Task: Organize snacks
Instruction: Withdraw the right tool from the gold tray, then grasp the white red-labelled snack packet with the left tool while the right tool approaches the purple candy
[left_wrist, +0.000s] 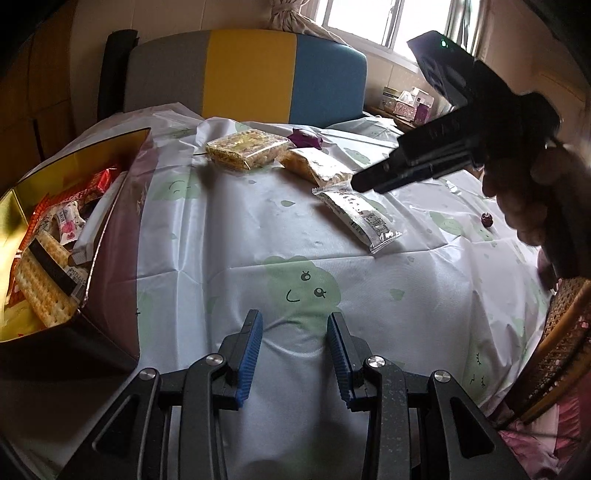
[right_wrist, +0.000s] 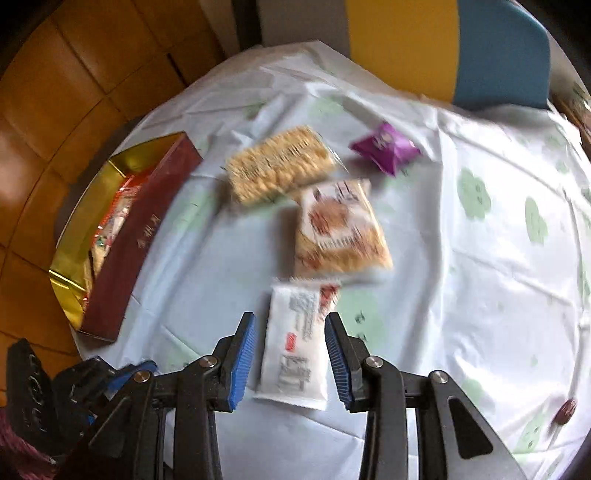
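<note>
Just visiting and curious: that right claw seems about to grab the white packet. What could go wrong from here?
1. The right gripper has its jaws open on either side of the white packet; the flat wrapper might slip out or crumple.
2. The tablecloth is wrinkled, so the jaws could pinch it too.
3. The box already looks crowded, so the packet may not settle in neatly.

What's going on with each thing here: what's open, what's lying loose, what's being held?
Left gripper: open, holding nothing.
Right gripper: open, straddling the white packet, not gripping.
White packet: sealed, flat on the tablecloth.
Gift box: open, snacks inside.
Cracker pack: sealed, loose on the table.
Orange biscuit pack: sealed, loose.
Purple candy: wrapped, loose.
</note>
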